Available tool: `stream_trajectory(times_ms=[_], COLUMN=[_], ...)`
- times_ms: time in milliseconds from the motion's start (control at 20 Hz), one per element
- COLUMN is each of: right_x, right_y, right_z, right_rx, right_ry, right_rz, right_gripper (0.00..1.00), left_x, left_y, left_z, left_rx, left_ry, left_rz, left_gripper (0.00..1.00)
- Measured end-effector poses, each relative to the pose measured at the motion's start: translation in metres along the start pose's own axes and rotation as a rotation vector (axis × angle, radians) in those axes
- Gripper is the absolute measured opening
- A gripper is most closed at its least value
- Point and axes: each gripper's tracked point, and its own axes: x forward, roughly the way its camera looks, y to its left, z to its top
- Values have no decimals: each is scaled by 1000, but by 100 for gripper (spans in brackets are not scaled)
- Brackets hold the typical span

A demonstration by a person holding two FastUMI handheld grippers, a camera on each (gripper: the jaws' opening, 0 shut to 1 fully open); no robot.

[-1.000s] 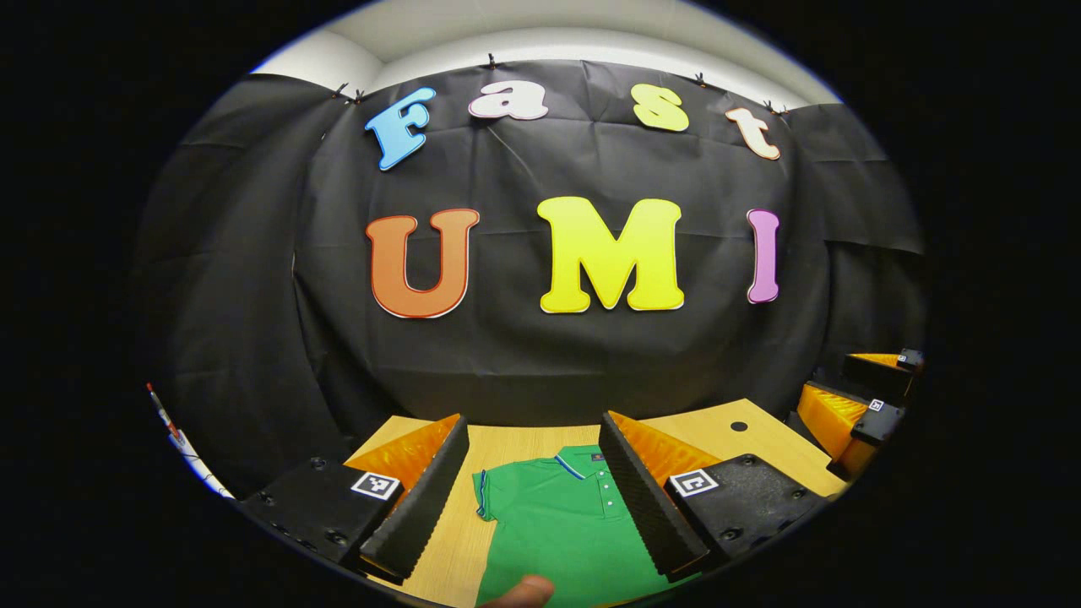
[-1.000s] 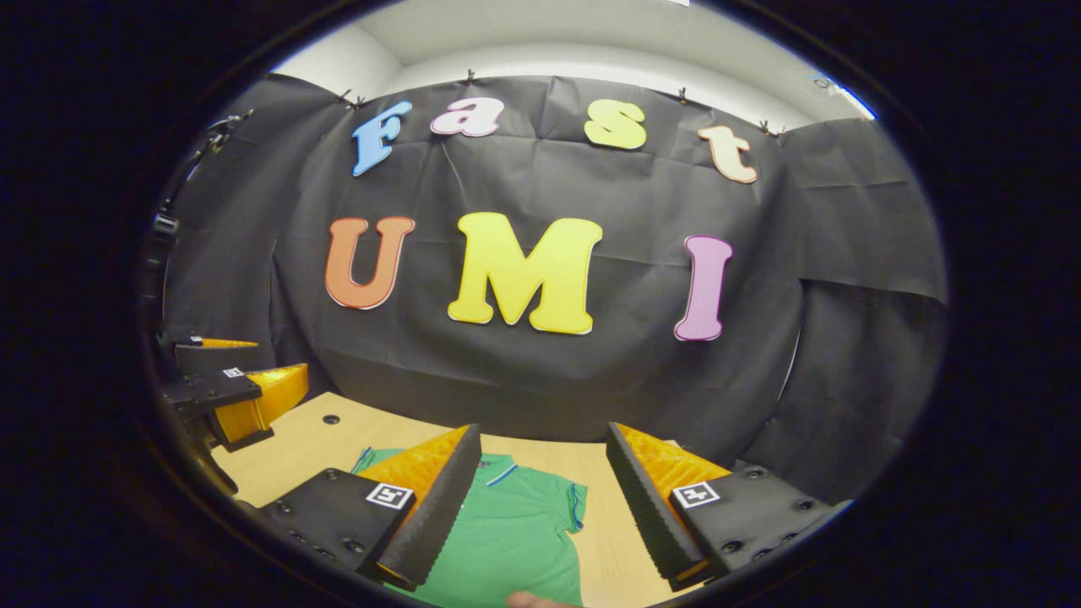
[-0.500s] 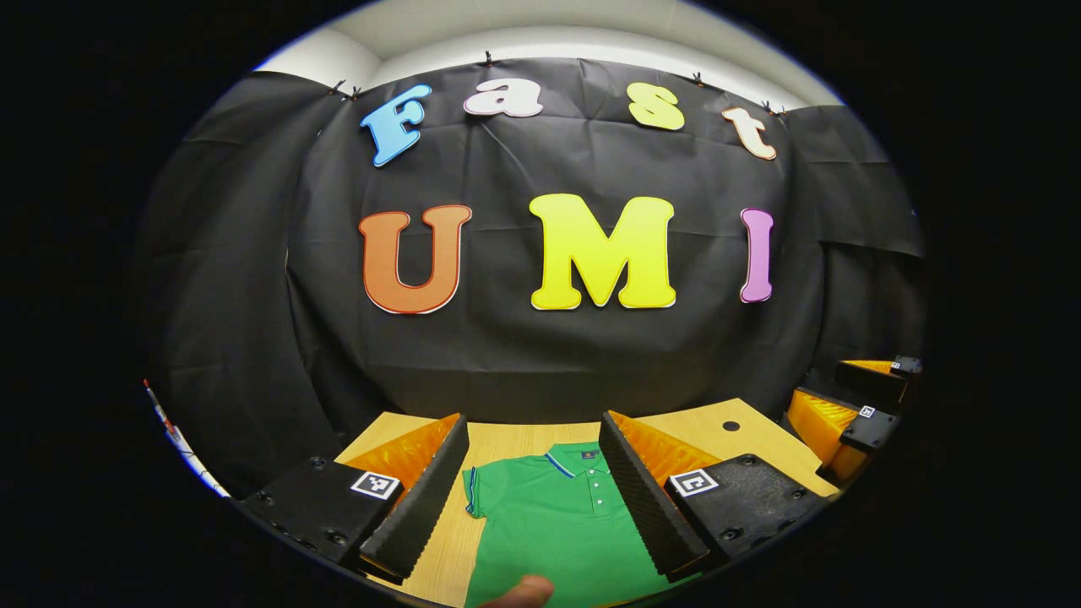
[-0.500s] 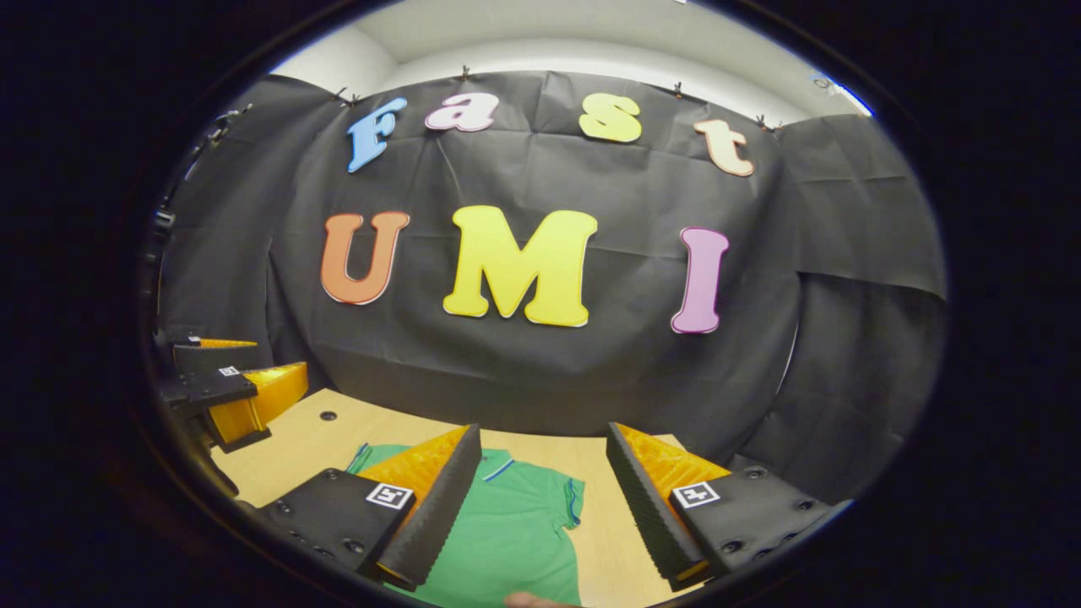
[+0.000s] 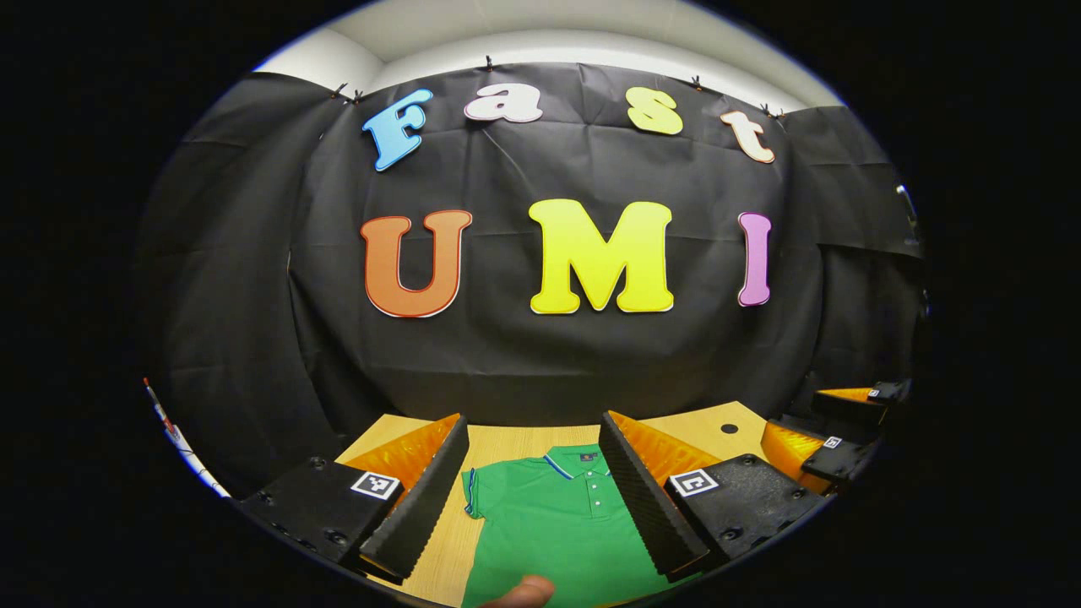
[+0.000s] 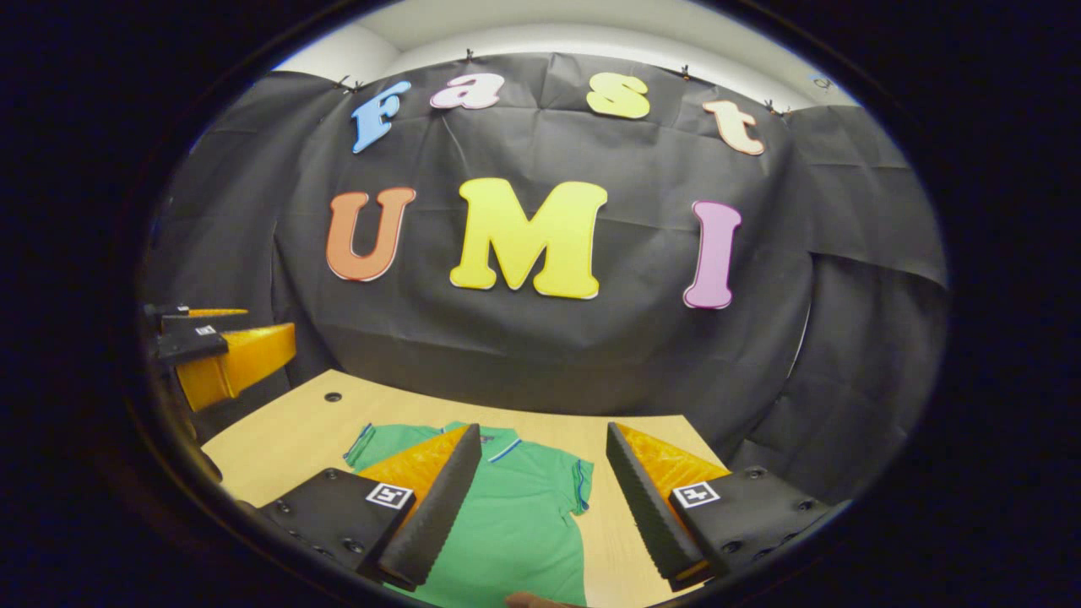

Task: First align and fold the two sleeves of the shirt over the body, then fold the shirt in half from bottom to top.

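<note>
Hovering above the green shirt (image 5: pixel 549 523) on the wooden table (image 6: pixel 296 435), my left gripper (image 5: pixel 532 498) and right gripper (image 6: pixel 540 498) both gape released, sleeves unfolded between and beside my jaws

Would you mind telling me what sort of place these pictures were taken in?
Most likely a data-recording booth: black cloth walls off a wooden table, a green polo shirt lies flat on it, and each open claw carries a camera.

one shirt (image 5: pixel 553 528), two grippers (image 5: pixel 534 498), one table (image 6: pixel 291 431)
</note>
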Motion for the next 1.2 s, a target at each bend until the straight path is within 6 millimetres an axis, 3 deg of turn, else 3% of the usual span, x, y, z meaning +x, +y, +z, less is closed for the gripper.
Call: stream_trajectory(times_ms=[300, 600, 1000, 1200], right_x=[49, 130, 235, 266], right_y=[-14, -42, -81, -92], right_z=[-55, -132, -235, -257], right_rx=[-5, 56, 83, 93], right_ry=[97, 266, 477, 532], right_rz=[0, -24, -82, -99], right_gripper=[94, 94, 96, 97], left_x=[-6, -14, -26, -39], left_y=[-4, -8, -2, -1], left_z=[3, 1, -20, -36], left_rx=[-6, 14, -1, 23], left_ry=[-5, 25, 113, 154], left_rz=[25, 83, 205, 236], left_gripper=[100, 100, 100, 100])
